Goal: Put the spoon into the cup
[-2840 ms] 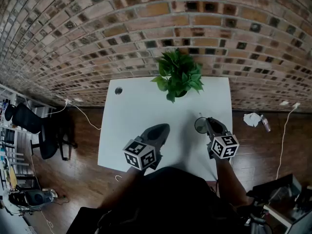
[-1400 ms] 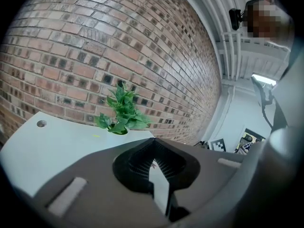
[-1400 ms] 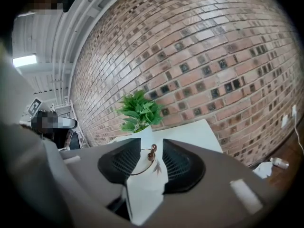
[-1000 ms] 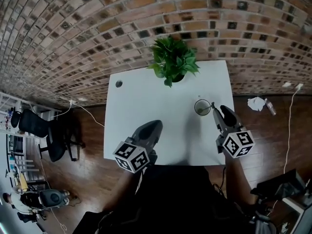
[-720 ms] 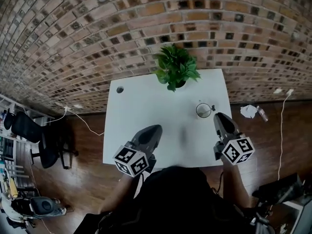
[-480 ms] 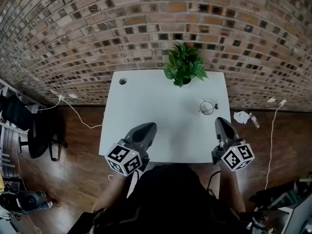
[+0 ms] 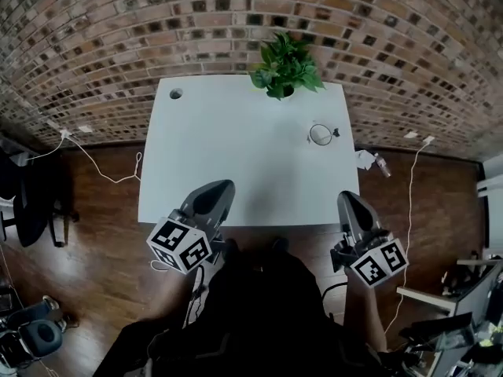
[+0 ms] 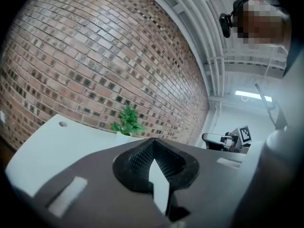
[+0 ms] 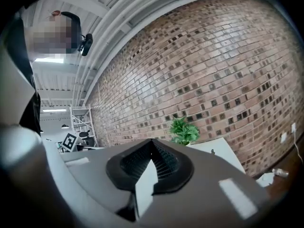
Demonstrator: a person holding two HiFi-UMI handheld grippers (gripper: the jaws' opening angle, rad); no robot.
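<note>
Quick update. A second ago my right gripper [image 7: 348, 200] was right up at the cup [image 7: 320, 134] with its jaws spread wide. Now I've stepped back and both grippers hang over the floor, off the near edge of the surface [image 7: 236, 159]. The right jaws have snapped together with nothing between them. The left gripper [image 7: 219, 187] is the same: jaws pressed together and empty, and it's come back too.

I'd say that means the drop-off is done. Letting go at the cup and then backing off with empty jaws looks like the end of the job, not the middle.

The cup sits upright on its own toward the surface's 2 o'clock corner, at about 5 o'clock from the plant [image 7: 284, 67] and well apart from both grippers. From here it's just a small pale ring. There's a dark nub [image 7: 335, 132] at its 3 o'clock rim, which could be the cup's handle or the spoon's end. The spoon itself is too small to pick out, but nothing spoon-like is lying loose on the surface.
</note>
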